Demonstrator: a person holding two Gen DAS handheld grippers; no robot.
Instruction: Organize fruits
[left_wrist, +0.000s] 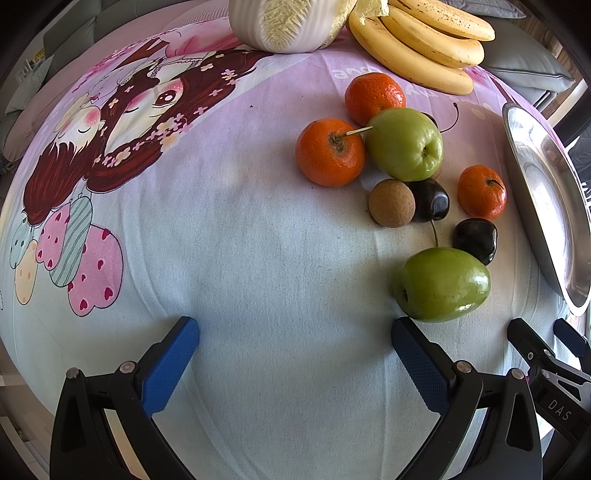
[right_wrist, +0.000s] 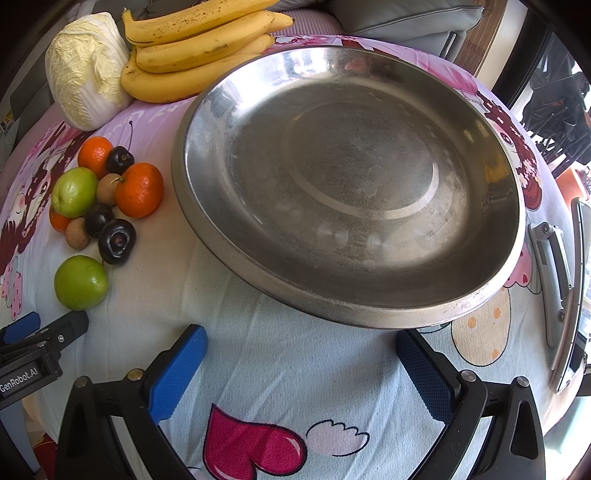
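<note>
fruits: a loose cluster of tangerines (left_wrist: 330, 152), green apples (left_wrist: 441, 283), dark cherries (left_wrist: 475, 239) and small brown fruits (left_wrist: 392, 202) on the cloth, at 9 o'clock of the steel plate (right_wrist: 207, 110), which is empty.
left gripper (left_wrist: 295, 363): jaws spread wide, holding nothing, nearest apple at its 1 o'clock.
right gripper (right_wrist: 301, 363): jaws spread, empty, plate rim at 12 o'clock.
risk: round fruits touch; lifting one may likely roll its neighbours.
around: bananas (right_wrist: 192, 48) and cabbage (right_wrist: 86, 70) at the far edge.
</note>
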